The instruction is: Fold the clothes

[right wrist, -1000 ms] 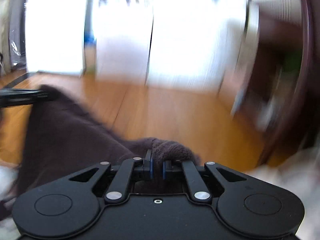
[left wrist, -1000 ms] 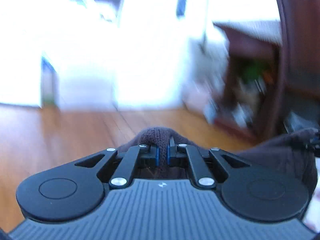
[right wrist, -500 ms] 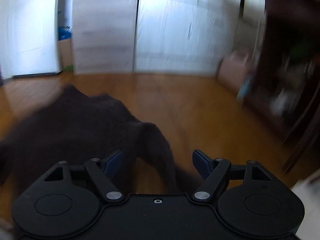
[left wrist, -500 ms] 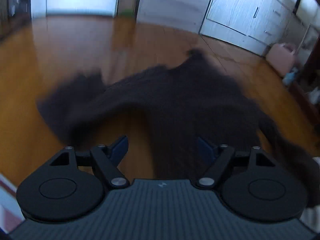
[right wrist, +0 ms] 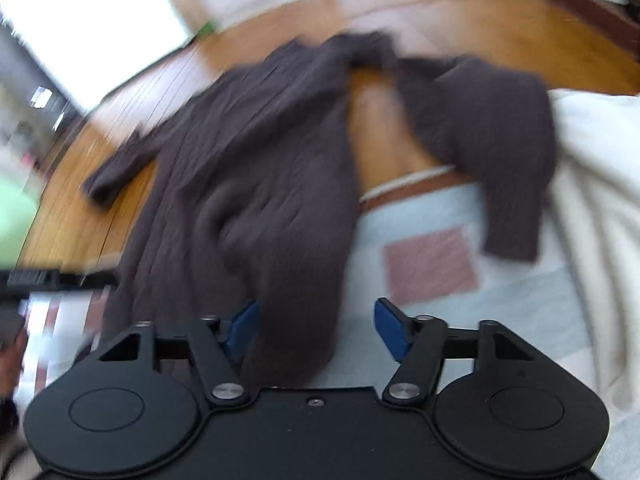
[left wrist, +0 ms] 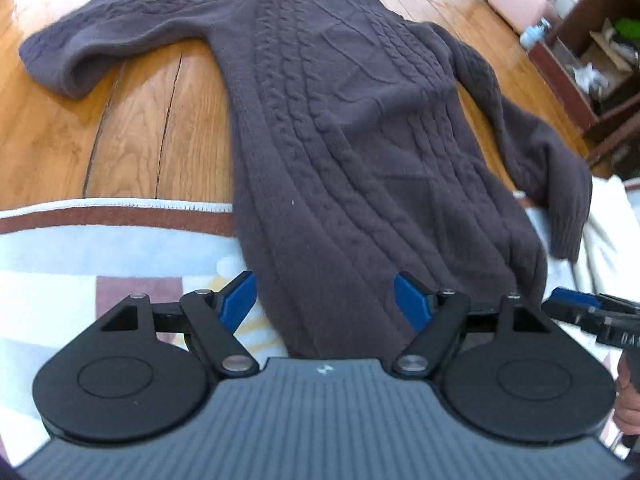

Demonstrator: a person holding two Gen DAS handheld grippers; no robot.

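A dark brown cable-knit sweater (left wrist: 352, 120) lies spread flat, front up, partly on the wood floor and partly on a pale rug. Its hem is nearest me and its neck farthest. One sleeve (left wrist: 100, 40) stretches out to the left, the other (left wrist: 540, 148) runs down the right side. My left gripper (left wrist: 326, 300) is open above the hem and holds nothing. In the blurred right wrist view the sweater (right wrist: 248, 184) lies the same way, and my right gripper (right wrist: 316, 326) is open and empty over the hem's right edge.
A pale rug (left wrist: 100, 248) with a brown border and pink squares covers the near floor. A cream blanket (right wrist: 592, 200) lies to the right. A dark wooden shelf unit (left wrist: 592, 52) and a pink box (left wrist: 520, 0) stand at the far right. Wood floor (left wrist: 132, 128) surrounds the sweater.
Both grippers were shut on the sweater a second ago, then opened and let it drop. The sweater now lies flat on the floor and both cameras tilt down over it.
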